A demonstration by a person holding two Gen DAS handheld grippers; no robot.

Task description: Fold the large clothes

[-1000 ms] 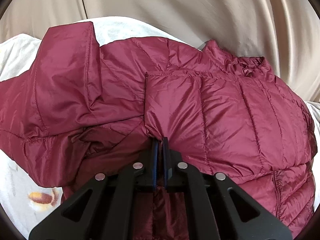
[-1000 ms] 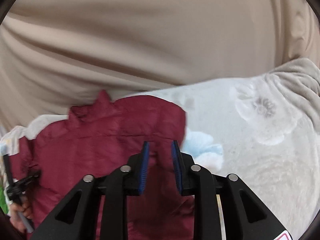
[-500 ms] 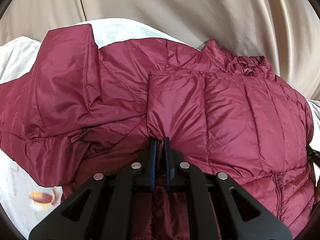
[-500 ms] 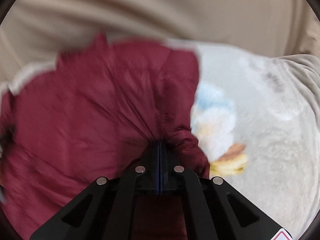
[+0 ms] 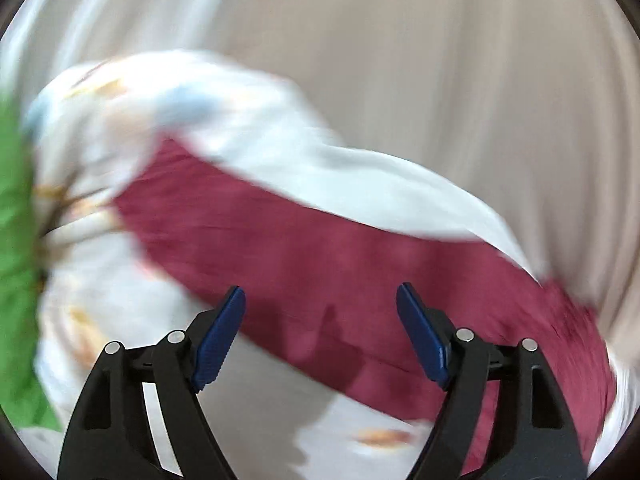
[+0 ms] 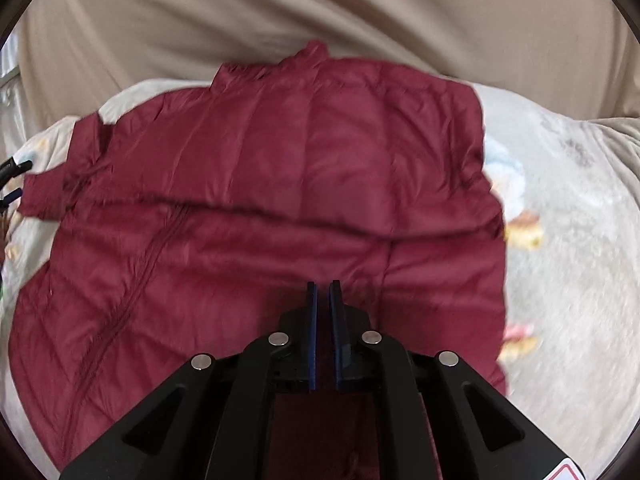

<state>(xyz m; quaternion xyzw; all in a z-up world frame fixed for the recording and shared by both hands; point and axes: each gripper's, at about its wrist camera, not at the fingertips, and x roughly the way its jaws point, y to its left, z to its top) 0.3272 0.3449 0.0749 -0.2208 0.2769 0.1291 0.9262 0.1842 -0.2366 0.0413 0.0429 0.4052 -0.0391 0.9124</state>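
The maroon puffer jacket (image 6: 280, 180) lies spread on a white patterned blanket (image 6: 580, 240), collar (image 6: 312, 52) at the far side, one part folded across its middle. My right gripper (image 6: 323, 286) hovers over the jacket's near half. Its jaws are a narrow slit apart and opening, and no fabric shows pinched between them. In the blurred left wrist view a maroon sleeve-like strip of the jacket (image 5: 320, 248) runs across the blanket (image 5: 260, 152). My left gripper (image 5: 320, 300) is above it, jaws wide and still opening, with nothing between the pads.
Beige draped cloth (image 6: 320, 12) rises behind the blanket. Something bright green (image 5: 12, 240) fills the left edge of the left wrist view. Bare blanket lies to the right of the jacket.
The left gripper let go of the jacket's edge, opened wide and swung away to the left over the sleeve. The right gripper's pinch on the fabric loosened and the jacket now lies flatter.
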